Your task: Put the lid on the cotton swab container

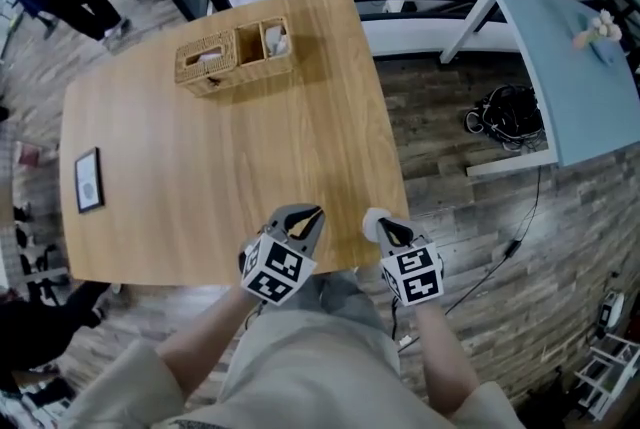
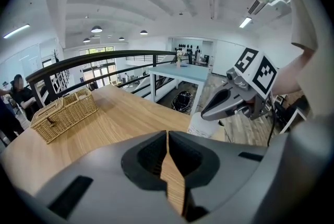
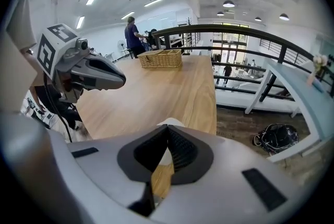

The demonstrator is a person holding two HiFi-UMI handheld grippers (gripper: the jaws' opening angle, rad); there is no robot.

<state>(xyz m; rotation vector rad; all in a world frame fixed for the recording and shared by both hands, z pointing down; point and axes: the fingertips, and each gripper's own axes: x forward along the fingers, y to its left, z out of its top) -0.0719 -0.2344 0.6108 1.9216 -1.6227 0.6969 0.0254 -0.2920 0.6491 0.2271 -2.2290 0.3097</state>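
A small white cotton swab container (image 1: 372, 221) stands near the front right corner of the wooden table (image 1: 200, 167). My right gripper (image 1: 386, 227) is shut, its tips just above and behind the container, with nothing seen between its fingers. The left gripper view shows the container (image 2: 202, 127) under the right gripper (image 2: 204, 112). Only the container's white top (image 3: 170, 122) peeks past my jaws in the right gripper view. My left gripper (image 1: 312, 215) is shut and empty, a little left of the container above the table's front edge. No lid is visible.
A wicker basket (image 1: 232, 54) with compartments holding white items sits at the table's far side. A framed card (image 1: 88, 180) lies at the left edge. Beyond the right edge are a railing, a light blue table (image 1: 570, 67) and a black bag (image 1: 508, 114) on the floor.
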